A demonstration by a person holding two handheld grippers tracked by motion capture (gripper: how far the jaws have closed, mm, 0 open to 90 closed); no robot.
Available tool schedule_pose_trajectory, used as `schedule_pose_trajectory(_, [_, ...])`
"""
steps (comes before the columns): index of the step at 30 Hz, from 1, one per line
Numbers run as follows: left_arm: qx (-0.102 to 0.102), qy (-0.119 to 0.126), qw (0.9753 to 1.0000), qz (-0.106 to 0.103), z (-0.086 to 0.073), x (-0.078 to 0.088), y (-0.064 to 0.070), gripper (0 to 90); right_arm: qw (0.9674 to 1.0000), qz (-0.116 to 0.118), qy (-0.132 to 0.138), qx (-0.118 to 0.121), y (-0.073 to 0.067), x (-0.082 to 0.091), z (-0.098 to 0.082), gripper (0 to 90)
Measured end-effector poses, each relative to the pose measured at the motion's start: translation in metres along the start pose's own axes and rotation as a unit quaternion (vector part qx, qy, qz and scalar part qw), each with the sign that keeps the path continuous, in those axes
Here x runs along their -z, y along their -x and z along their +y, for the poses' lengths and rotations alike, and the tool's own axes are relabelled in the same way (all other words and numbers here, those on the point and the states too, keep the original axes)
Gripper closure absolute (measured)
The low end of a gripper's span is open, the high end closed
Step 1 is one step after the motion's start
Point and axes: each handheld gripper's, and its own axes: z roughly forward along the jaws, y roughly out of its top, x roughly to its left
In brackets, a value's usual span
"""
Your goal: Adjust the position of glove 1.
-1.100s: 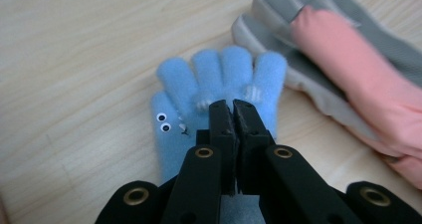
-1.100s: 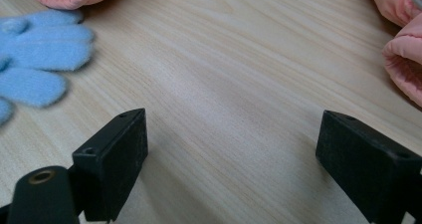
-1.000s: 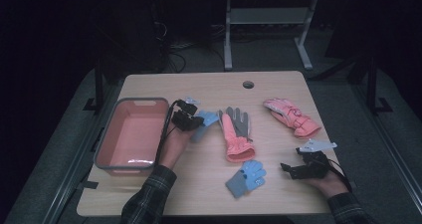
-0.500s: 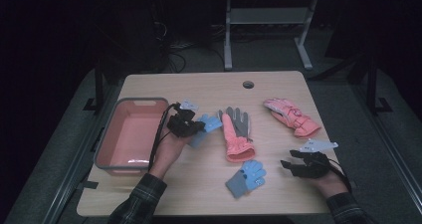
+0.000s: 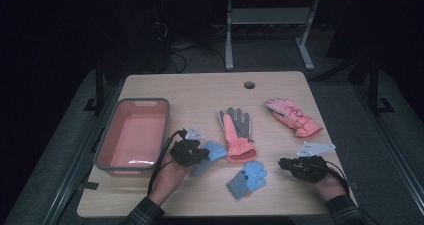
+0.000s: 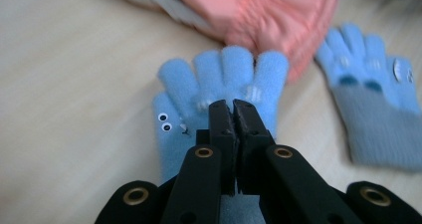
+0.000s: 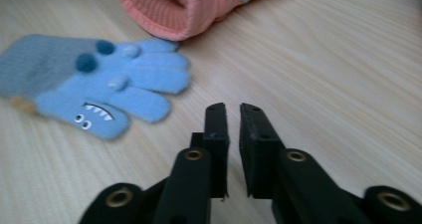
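Gripping blue glove (image 6: 219, 92), left tongs (image 6: 233, 104)

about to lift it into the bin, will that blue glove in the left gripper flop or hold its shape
The blue glove looks like soft fuzzy knit, so it will likely droop from the left gripper. Probably light. The shut jaws pinch only fabric, so it may swing.

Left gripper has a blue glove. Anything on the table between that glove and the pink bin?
Nothing visible. The left gripper is shut on the blue glove, and bare table separates it from the bin just beside it.
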Motion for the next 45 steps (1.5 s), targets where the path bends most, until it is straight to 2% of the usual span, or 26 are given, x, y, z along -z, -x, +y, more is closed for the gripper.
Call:
schedule_pose_trajectory(2, [-0.002, -0.011, 0.9999, -0.004, -0.007, -0.004, 0.004, 87.7, 0.9999, 0.01, -0.001, 0.004, -0.002, -0.001, 0.002, 88.2])
schedule_pose_trajectory(5, [0.0, -0.022, 0.9997, -0.013, -0.015, -0.01, 0.012, 87.7, 0.9998, 0.019, -0.001, 0.011, -0.007, -0.002, 0.004, 89.6])
schedule_pose_trajectory(9, [-0.01, -0.038, 0.999, -0.02, -0.022, -0.013, 0.02, 87.3, 0.9995, 0.028, 0.001, 0.017, -0.011, -0.002, 0.006, 89.6])
schedule_pose_trajectory(11, [-0.012, -0.03, 0.9993, -0.021, -0.025, -0.01, 0.02, 84.6, 0.9993, 0.032, 0.002, 0.02, -0.012, -0.003, 0.007, 89.7])
schedule_pose_trajectory(12, [-0.016, -0.028, 0.9993, -0.02, -0.025, -0.008, 0.019, 80.0, 0.9992, 0.035, 0.001, 0.018, -0.013, -0.003, 0.007, 89.7])
schedule_pose_trajectory(15, [-0.007, -0.011, 0.9999, -0.01, -0.023, 0.002, 0.015, 67.5, 0.999, 0.038, 0.001, 0.022, -0.015, -0.004, 0.008, 89.7])
schedule_pose_trajectory(18, [0.006, -0.006, 1.0, 0.002, -0.025, 0.006, 0.008, 61.9, 0.9988, 0.043, -0.002, 0.022, -0.018, -0.005, 0.01, 89.8])
schedule_pose_trajectory(24, [0.021, -0.007, 0.9997, 0.008, -0.033, 0.009, 0.003, 60.2, 0.9974, 0.064, -0.001, 0.034, -0.029, -0.008, 0.014, 89.8])
schedule_pose_trajectory(28, [0.033, -0.015, 0.9991, 0.023, -0.039, 0.007, -0.001, 61.0, 0.9955, 0.081, 0.0, 0.05, -0.039, -0.012, 0.017, 89.8])
schedule_pose_trajectory(30, [0.03, -0.021, 0.9989, 0.029, -0.039, 0.004, -0.003, 61.5, 0.9947, 0.086, 0.0, 0.055, -0.043, -0.014, 0.018, 89.8])
schedule_pose_trajectory(34, [0.04, -0.031, 0.9985, 0.022, -0.041, -0.001, -0.004, 61.5, 0.9936, 0.096, 0.001, 0.059, -0.049, -0.017, 0.021, 89.8])
schedule_pose_trajectory(37, [0.036, -0.034, 0.9986, 0.018, -0.042, -0.004, -0.005, 62.2, 0.9928, 0.103, -0.004, 0.062, -0.051, -0.02, 0.022, 89.8])
schedule_pose_trajectory(38, [0.036, -0.033, 0.9987, 0.013, -0.042, -0.004, -0.006, 64.1, 0.9926, 0.103, -0.007, 0.064, -0.052, -0.022, 0.023, 89.8])
schedule_pose_trajectory(43, [0.041, -0.036, 0.9985, -0.008, -0.042, -0.004, -0.008, 84.8, 0.9913, 0.11, -0.018, 0.07, -0.055, -0.03, 0.024, 89.8])
schedule_pose_trajectory(45, [0.044, -0.035, 0.9983, -0.012, -0.041, -0.002, -0.01, 87.3, 0.9905, 0.114, -0.026, 0.073, -0.058, -0.034, 0.024, 89.8])
